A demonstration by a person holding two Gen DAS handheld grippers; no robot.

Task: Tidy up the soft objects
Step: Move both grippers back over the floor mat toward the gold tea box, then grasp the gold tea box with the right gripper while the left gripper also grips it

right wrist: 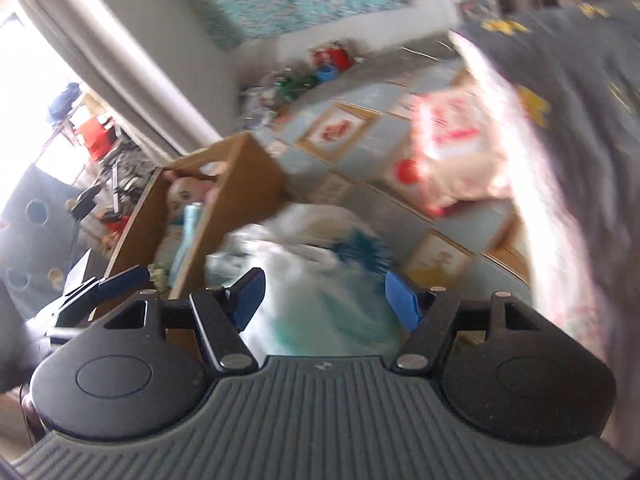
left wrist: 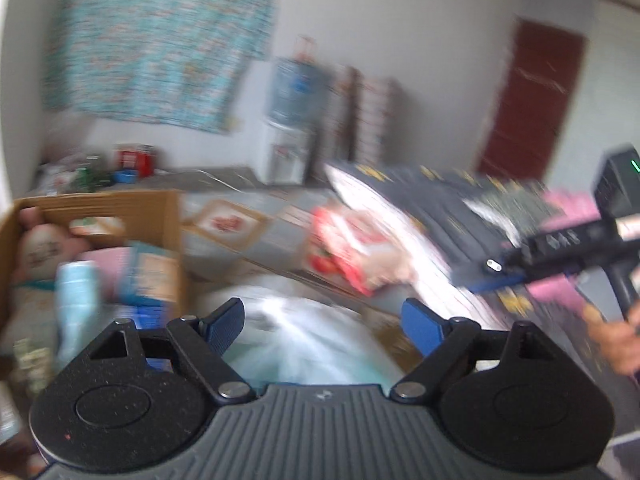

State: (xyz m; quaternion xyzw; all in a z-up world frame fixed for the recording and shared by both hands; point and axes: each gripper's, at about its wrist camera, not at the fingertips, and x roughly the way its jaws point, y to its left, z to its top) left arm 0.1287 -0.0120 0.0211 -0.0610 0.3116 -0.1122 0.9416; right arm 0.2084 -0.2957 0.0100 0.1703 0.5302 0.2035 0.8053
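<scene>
Both views are smeared by motion. My left gripper (left wrist: 324, 326) is open with nothing between its blue pads, above a white and teal soft bundle (left wrist: 304, 340). A cardboard box (left wrist: 120, 204) at the left holds a plush doll (left wrist: 36, 248) and other soft items. My right gripper (right wrist: 325, 298) is also open and empty over the same bundle (right wrist: 316, 280), with the box (right wrist: 244, 176) to its left. A red and white soft pack (left wrist: 348, 248) (right wrist: 452, 152) lies on the floor. A dark blanket (left wrist: 440, 216) (right wrist: 580, 120) with yellow marks hangs at the right.
A water dispenser (left wrist: 288, 120) stands by the far wall, next to a red door (left wrist: 532, 108). A patterned teal cloth (left wrist: 152, 40) hangs on the wall. Clutter (left wrist: 96, 172) sits along the wall's foot. A hand (left wrist: 612, 340) holds the other gripper's handle at the right.
</scene>
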